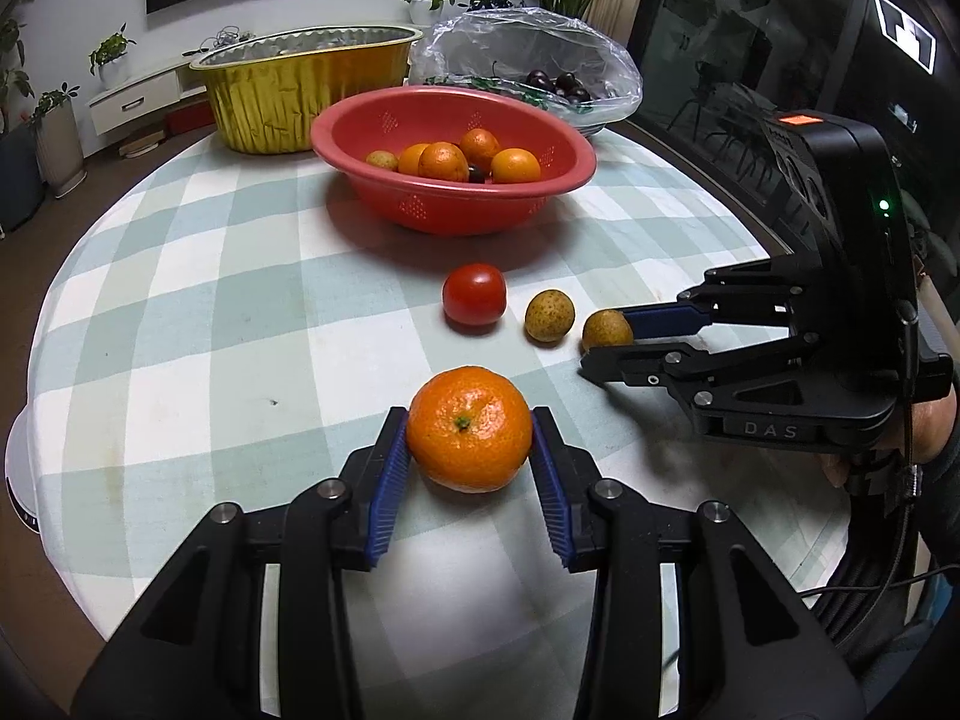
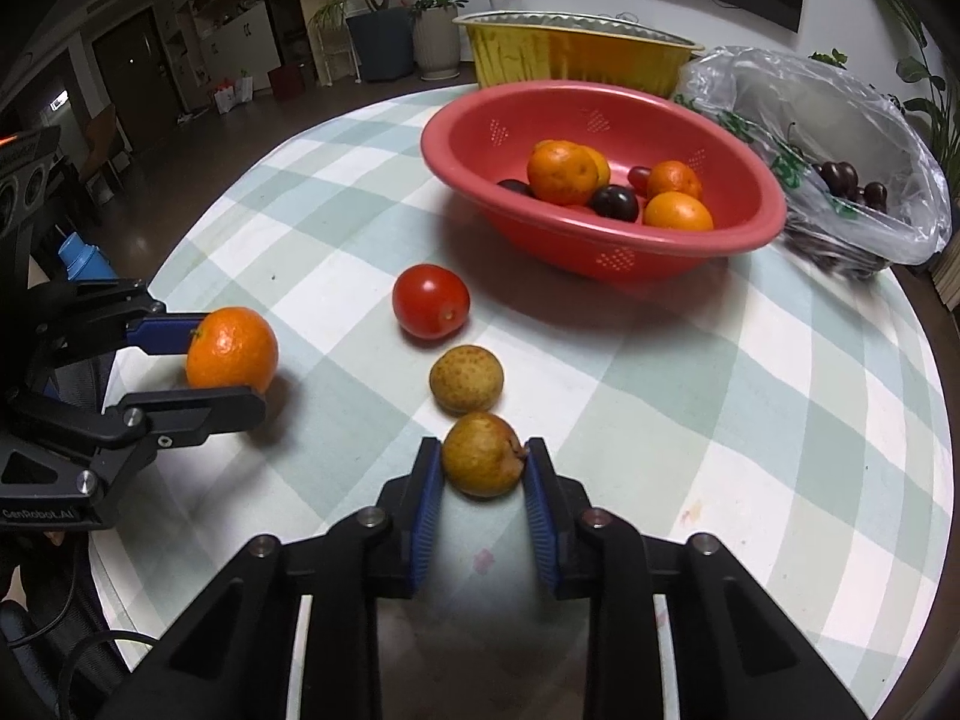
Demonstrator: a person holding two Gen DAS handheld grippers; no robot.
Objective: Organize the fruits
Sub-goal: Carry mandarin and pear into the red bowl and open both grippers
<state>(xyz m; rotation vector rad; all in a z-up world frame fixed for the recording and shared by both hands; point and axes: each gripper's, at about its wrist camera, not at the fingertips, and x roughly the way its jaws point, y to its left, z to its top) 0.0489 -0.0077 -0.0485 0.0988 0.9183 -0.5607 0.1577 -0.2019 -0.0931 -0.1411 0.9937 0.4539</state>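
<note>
L claw (image 1: 470,450) pinching tangerine (image 1: 469,427), R claw (image 2: 483,468) pinching brown fruit (image 2: 482,453).

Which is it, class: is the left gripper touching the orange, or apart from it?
Touching. The left wrist view shows both blue pads pressed against the sides of the orange, left gripper closed around it.

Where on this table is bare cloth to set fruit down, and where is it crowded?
Free: the checked cloth left of the tomato and red colander, and the cloth right of the two brown fruits. Crowded: the back, where the colander, gold foil tray and plastic bag sit close together.
</note>
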